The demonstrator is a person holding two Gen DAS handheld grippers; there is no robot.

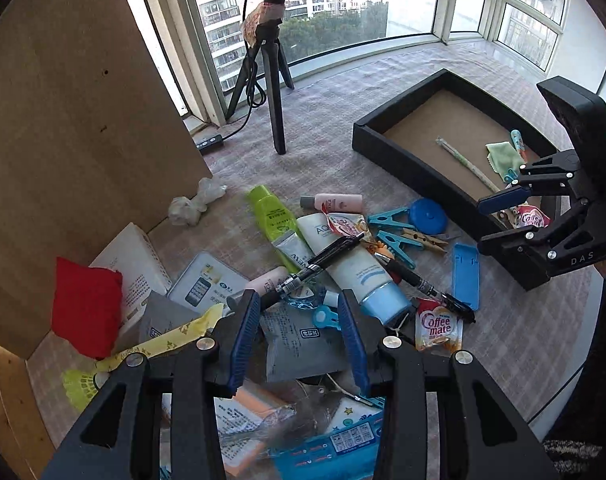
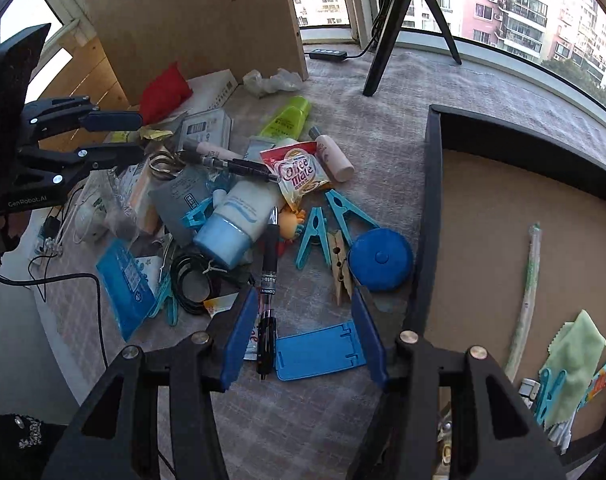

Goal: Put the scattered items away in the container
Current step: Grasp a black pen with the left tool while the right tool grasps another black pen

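Blue plastic phone stand lies flat on the counter, framed by my right claw, which is open and empty. A black pen lies just left of it. The tray stands just right, already holding a few items. My left claw hangs open over the pile. Step in hand, as I judge it: selecting a pick. Next: lower, straddle the stand only, close.
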